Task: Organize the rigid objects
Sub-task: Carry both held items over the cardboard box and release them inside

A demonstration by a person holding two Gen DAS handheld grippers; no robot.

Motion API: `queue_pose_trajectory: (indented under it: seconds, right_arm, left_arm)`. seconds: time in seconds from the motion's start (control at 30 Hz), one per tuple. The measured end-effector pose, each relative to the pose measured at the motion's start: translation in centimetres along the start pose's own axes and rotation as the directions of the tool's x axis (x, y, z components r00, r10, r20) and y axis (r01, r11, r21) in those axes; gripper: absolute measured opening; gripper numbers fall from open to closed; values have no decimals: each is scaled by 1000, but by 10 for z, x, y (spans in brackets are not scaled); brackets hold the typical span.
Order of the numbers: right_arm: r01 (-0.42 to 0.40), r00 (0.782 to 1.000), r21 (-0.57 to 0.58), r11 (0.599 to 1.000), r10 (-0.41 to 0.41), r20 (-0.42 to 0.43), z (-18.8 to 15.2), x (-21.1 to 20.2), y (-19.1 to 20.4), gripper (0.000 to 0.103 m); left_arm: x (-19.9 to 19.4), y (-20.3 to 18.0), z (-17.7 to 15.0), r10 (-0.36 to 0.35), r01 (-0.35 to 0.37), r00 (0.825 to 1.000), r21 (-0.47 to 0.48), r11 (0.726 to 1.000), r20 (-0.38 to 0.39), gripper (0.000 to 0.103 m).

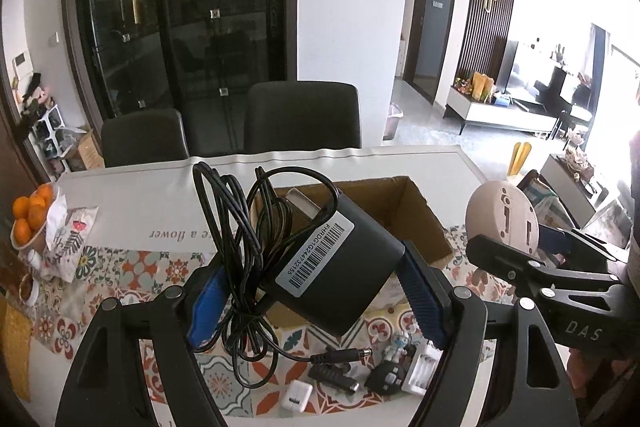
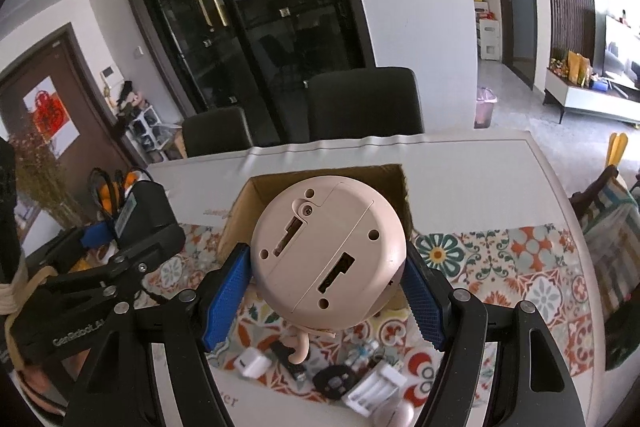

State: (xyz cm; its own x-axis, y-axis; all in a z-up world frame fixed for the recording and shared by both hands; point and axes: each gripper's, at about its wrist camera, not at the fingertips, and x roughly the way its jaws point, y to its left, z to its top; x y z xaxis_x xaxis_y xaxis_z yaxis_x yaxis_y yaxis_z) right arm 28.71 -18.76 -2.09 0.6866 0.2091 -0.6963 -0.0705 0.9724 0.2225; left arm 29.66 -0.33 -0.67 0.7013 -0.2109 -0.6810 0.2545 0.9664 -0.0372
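My left gripper (image 1: 316, 291) is shut on a black power adapter (image 1: 340, 267) with a barcode label; its coiled black cable (image 1: 240, 259) hangs from it above the table. My right gripper (image 2: 324, 291) is shut on a round pink device (image 2: 328, 255), its flat underside facing the camera; it also shows in the left wrist view (image 1: 502, 219). An open cardboard box (image 1: 424, 211) lies just beyond both held objects, also seen in the right wrist view (image 2: 256, 191). The left gripper with the adapter (image 2: 148, 219) is to the left of the right one.
Small items lie on the patterned tablecloth (image 2: 500, 259) below the grippers: a white plug (image 1: 296, 395), a white battery charger (image 1: 422, 373), a black round piece (image 2: 334, 383) and a small figurine (image 1: 400, 347). A bowl of oranges (image 1: 30, 219) sits far left. Two dark chairs (image 1: 300, 119) stand behind the table.
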Motion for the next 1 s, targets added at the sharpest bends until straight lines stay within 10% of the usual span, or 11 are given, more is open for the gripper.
queue_pose_trajectory:
  seconds: [1.0]
  right_arm:
    - [70, 987, 19, 997, -67, -146, 55, 84, -23, 73]
  left_arm:
    - [134, 9, 40, -26, 23, 964, -17, 1000, -265, 81]
